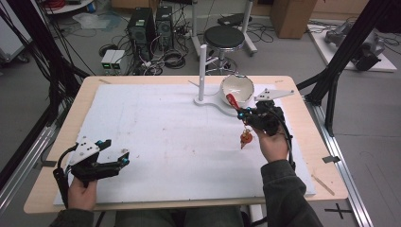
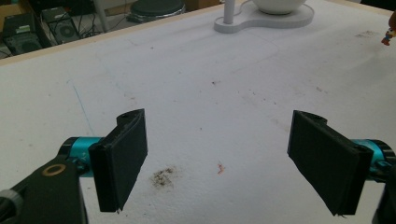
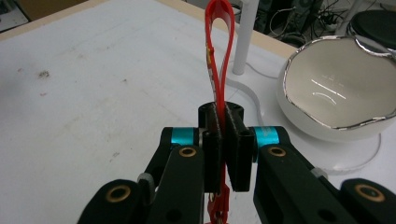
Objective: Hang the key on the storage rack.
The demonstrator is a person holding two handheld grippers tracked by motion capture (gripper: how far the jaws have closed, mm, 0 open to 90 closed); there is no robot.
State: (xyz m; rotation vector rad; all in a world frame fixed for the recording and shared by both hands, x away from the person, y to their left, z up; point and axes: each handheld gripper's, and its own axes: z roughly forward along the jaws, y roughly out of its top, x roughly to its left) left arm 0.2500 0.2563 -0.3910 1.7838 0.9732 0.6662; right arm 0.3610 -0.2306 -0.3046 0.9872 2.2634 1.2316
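The right gripper (image 3: 223,140) is clamped on a red strap (image 3: 219,56), its loop poking toward twelve o'clock, a small charm (image 1: 245,138) dangling below. At two o'clock sits a white bowl (image 3: 327,88). The left gripper (image 2: 217,158) rests spread wide at seven o'clock on the table (image 1: 165,137).

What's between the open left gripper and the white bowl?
Bare white mat, stained; the high view shows nothing on it between the left gripper and the bowl.

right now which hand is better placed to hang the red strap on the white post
Right. The right gripper is shut on the red strap, close to the white post; the left gripper is open at the near left corner.
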